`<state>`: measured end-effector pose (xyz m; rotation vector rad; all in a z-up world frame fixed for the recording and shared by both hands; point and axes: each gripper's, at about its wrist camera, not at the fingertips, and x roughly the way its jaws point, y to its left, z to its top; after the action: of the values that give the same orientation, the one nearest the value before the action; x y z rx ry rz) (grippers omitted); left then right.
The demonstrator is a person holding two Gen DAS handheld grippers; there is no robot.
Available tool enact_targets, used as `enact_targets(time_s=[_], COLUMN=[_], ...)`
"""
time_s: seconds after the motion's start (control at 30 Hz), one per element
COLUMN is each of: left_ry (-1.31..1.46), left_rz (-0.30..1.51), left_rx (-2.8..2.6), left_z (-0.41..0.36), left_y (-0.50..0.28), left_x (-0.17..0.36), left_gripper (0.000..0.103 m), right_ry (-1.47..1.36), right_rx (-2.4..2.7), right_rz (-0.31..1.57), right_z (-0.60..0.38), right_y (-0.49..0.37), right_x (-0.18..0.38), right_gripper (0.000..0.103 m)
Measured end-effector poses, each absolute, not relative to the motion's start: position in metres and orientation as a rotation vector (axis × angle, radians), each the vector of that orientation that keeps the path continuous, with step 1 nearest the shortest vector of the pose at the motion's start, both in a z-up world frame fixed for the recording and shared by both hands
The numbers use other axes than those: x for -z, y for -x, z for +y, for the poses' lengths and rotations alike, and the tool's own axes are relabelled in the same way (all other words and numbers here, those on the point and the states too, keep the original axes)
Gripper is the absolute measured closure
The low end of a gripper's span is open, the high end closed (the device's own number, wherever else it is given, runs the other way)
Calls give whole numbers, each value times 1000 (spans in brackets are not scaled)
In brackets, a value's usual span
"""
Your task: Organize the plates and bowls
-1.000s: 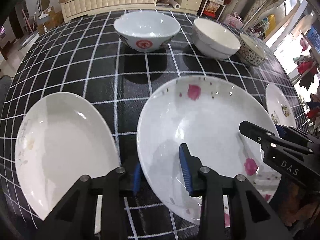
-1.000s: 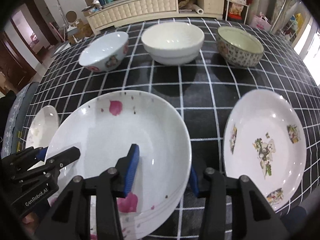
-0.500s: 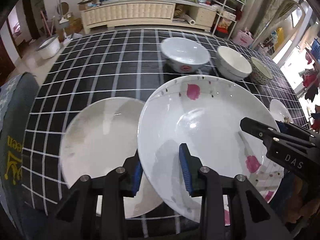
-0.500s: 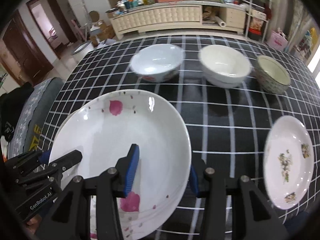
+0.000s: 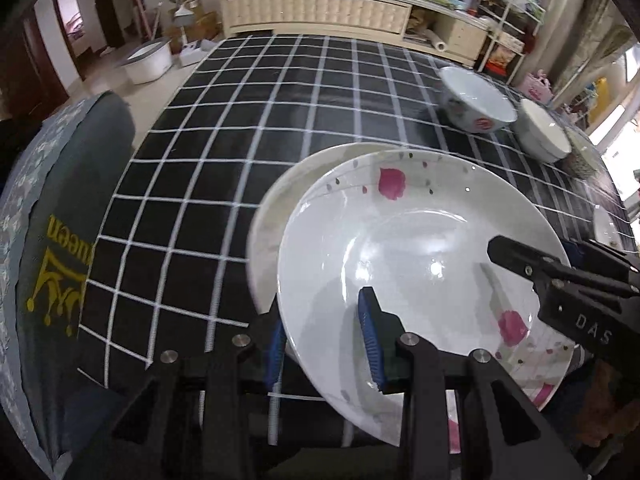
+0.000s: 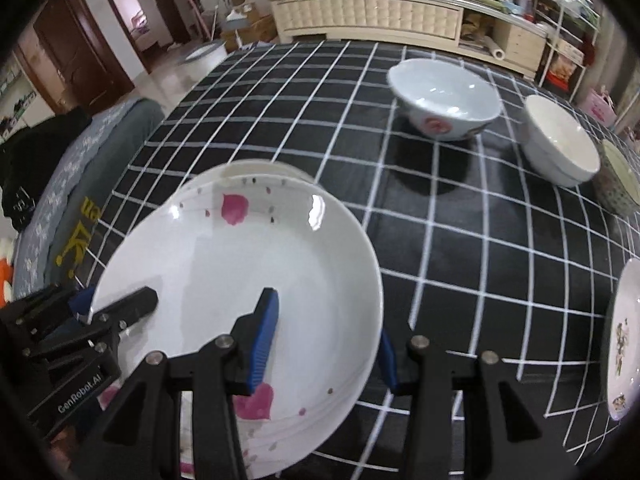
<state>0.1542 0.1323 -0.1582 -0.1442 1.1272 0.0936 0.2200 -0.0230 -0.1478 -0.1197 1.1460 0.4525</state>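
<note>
Currently you hold the petal plate [image 5: 416, 248] by two edges: the left gripper [image 5: 324, 340] pinches its near-left rim, one blue pad inside the well and one beneath, and the right gripper [image 6: 324, 344] is likewise clamped on the opposite rim. The plate sits tilted, and appears to be above the plain white plate [image 5: 280, 208], whose rim shows as a crescent past its far-left edge.

Finding: the step in hand looks to be stacking one plate on the other. To do it well, level the load first, centre it until that crescent is even all round, then lower both sides together. Judged from the smooth glaze, ceramic will slide, so part each claw only once the weight rests fully below, and draw the under-pads out sideways rather than upward.

Surroundings: on the checked tablecloth [image 6: 440, 248], the blue-white bowl [image 6: 444, 100], the white bowl [image 6: 560, 144] and a patterned bowl [image 6: 618, 184] stand well apart at the far side; a decorated plate [image 6: 624, 340] lies off to your right. None obstructs the descent. A cushioned seat [image 5: 60, 220] lies just beyond the table's left edge.
</note>
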Motion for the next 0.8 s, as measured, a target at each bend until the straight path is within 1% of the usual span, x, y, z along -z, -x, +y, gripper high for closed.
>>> enact_targets(time_s=[0.23, 0.47, 0.8], left_ry=[153, 116, 153], left_rz=[1125, 1124, 1142], left_rx=[-98, -115, -122], left_z=[150, 149, 153], left_y=[-153, -162, -164], left_x=[164, 169, 172], left_gripper=[71, 72, 71], right_ry=[171, 230, 197], right_rx=[-431, -416, -434], right_rz=[1144, 1155, 1173], right_z=[-10, -1, -5], right_y=[-216, -222, -223], right_x=[154, 161, 160], right_gripper=[53, 52, 51])
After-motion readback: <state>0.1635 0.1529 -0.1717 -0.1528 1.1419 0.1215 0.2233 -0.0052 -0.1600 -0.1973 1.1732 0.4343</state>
